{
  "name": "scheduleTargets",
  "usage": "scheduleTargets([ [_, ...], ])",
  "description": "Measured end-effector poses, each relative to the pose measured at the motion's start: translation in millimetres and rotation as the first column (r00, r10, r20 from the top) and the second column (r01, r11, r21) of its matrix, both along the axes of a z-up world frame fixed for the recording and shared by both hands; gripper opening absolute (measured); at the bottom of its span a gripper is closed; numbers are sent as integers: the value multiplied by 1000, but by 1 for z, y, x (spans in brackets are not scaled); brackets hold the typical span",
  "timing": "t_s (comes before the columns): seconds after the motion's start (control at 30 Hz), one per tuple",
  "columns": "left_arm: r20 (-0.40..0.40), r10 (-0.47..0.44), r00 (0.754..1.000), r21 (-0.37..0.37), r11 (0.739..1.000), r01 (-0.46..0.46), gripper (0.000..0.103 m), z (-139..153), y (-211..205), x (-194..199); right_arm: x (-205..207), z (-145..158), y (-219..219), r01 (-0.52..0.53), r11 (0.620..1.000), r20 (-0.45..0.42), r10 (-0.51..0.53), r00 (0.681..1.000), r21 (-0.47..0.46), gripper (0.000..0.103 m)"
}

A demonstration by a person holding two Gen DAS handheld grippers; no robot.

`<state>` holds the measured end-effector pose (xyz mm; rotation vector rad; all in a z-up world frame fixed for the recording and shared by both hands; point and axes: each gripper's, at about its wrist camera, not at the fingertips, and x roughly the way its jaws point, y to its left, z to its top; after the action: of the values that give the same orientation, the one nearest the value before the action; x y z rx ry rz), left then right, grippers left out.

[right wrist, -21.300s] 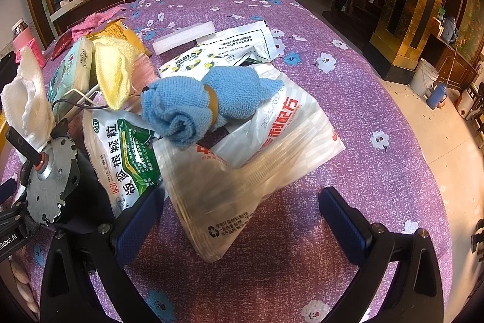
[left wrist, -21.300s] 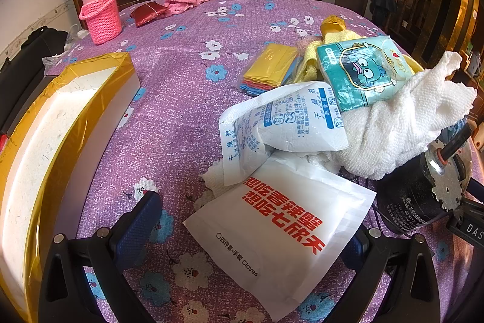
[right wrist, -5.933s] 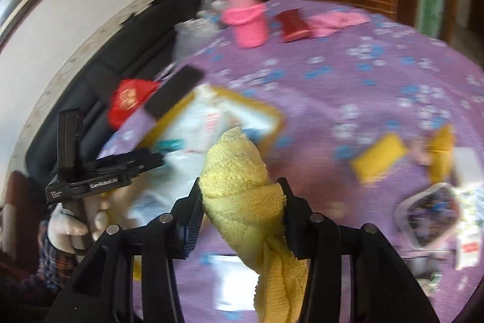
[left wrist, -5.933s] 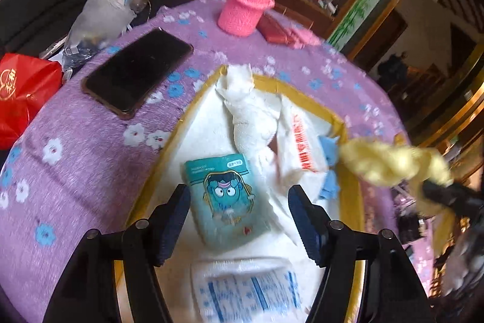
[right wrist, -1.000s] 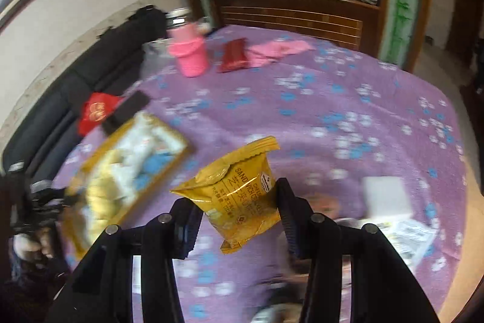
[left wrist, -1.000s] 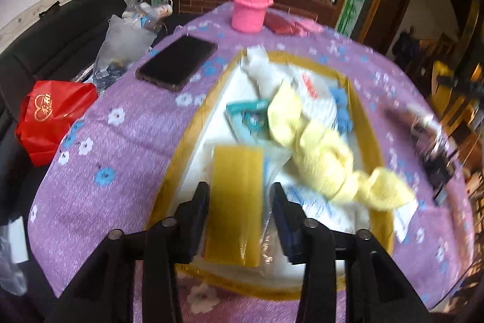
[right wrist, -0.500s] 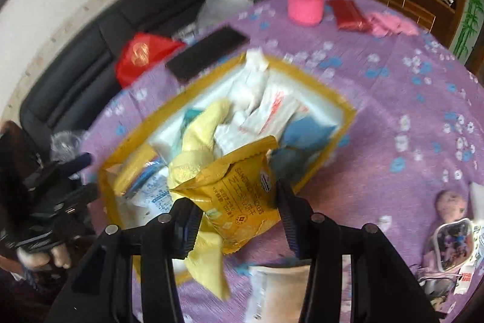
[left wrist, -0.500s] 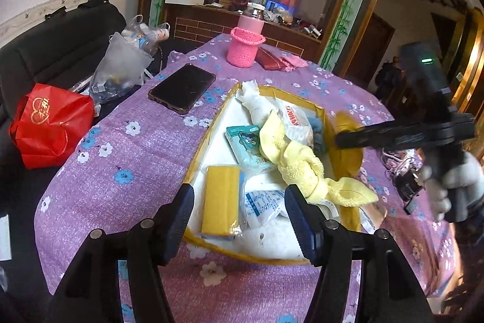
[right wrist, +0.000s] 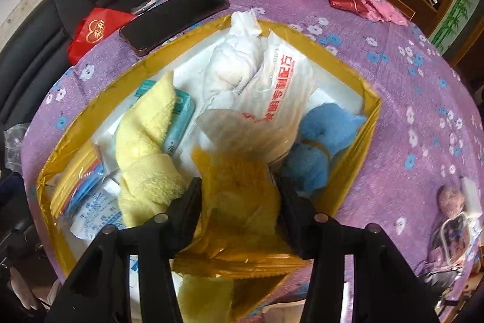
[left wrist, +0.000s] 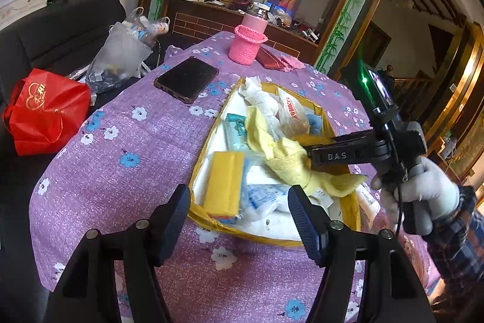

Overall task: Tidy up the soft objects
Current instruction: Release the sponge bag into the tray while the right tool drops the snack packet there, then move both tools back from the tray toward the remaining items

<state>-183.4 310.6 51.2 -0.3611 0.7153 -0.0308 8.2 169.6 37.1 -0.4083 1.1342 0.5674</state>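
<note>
The right gripper (right wrist: 239,199) is clamped on a yellow snack packet (right wrist: 242,202), both fingers pressing its sides. The packet hangs low over the near end of the gold-rimmed box (right wrist: 367,123), presumably so it can be released into the box with the other soft items. Whether it already rests on the contents cannot be told; the packet is blurred.

Relative to the right fingers:
- Left of the left finger: yellow towel (right wrist: 145,153), lying over a teal tissue pack (right wrist: 181,111).
- Right of the right finger: blue towel (right wrist: 320,147), against the box wall.
- Ahead of the fingertips: white plastic bag (right wrist: 278,87), with a white towel (right wrist: 230,71) beyond it.

The left gripper (left wrist: 239,217) has its fingers apart and holds nothing. It hovers short of the near box wall, probably held back to leave the box free for the right gripper. A flat yellow pack (left wrist: 225,183) lies in the box just ahead of the left finger. In the left wrist view, the right gripper reaches in from the right, over the yellow towel (left wrist: 287,159).

Edges and room:
- The box is nearly full. The only gap appears to be directly under the packet, between the two towels.
- The near box wall runs under the right fingers. A straight lift should clear it.
- A phone (left wrist: 186,78) lies on the table outside the box, beyond the left finger, well apart from both grippers.
</note>
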Motion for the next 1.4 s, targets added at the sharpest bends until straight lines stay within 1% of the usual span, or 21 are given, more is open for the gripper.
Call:
scheduleTargets([
  [0.03,3,-2,1000,-2,1000,2,70,1,-1,-1,-1,1,-2,7,1000,-7,-6,1000,26,53],
  [0.1,14,-8,1000,0,1000,8,71,6,-5,-3,-10,9,-10,11,996,-2,-11,1000,90,61],
  [0.17,24,-14,1000,8,1000,14,75,12,-9,-4,-19,21,-19,5,990,30,-9,1000,142,63],
  [0.2,34,-20,999,11,1000,20,75,16,-13,-4,-25,28,-26,-4,986,53,-5,999,167,68],
  [0.27,55,-40,998,9,999,40,76,21,-19,-3,-40,46,-42,-21,977,116,-4,993,214,72],
  [0.3,74,-59,995,5,998,59,77,25,-23,-3,-49,57,-54,-26,973,160,-11,987,229,73],
  [0.37,109,-104,988,11,995,104,83,32,-36,0,-62,70,-73,-22,970,211,-30,977,241,73],
  [0.47,135,-170,976,35,985,167,90,41,-59,9,-77,91,-116,6,965,267,-79,960,262,74],
  [0.5,139,-206,969,38,978,203,90,45,-72,14,-79,98,-138,28,962,285,-109,952,273,78],
  [0.57,135,-259,956,31,966,257,92,47,-93,22,-80,104,-177,81,949,297,-176,939,306,81],
  [0.63,116,-316,941,17,948,317,93,47,-118,32,-75,106,-212,135,934,292,-238,926,331,81],
  [0.73,88,-370,925,11,929,371,93,46,-150,41,-67,100,-264,226,912,285,-330,900,343,81],
  [0.77,73,-380,922,19,925,379,93,45,-159,44,-63,96,-281,259,900,278,-364,889,349,81],
  [0.87,14,-353,936,51,935,351,93,42,-177,52,-50,86,-335,354,839,243,-475,846,413,81],
  [0.93,-20,-338,941,52,940,339,93,38,-181,54,-38,77,-374,429,776,213,-567,796,463,81],
  [1.0,-43,-327,944,69,942,329,93,35,-185,55,-27,67,-399,473,727,183,-621,762,497,81],
  [1.07,-55,-323,945,85,941,327,93,32,-188,57,-16,54,-418,509,696,161,-657,737,507,81],
  [1.17,-81,-337,938,115,932,344,93,31,-198,64,-5,37,-433,536,668,139,-683,717,517,81],
  [1.23,-90,-362,928,121,921,371,93,29,-211,72,-2,26,-443,552,640,98,-696,711,534,81],
  [1.3,-96,-395,914,126,906,405,93,29,-226,80,-1,21,-452,568,618,58,-703,709,544,81],
  [1.4,-103,-444,890,147,878,455,93,31,-257,100,-3,17,-462,592,588,36,-726,687,551,81],
])
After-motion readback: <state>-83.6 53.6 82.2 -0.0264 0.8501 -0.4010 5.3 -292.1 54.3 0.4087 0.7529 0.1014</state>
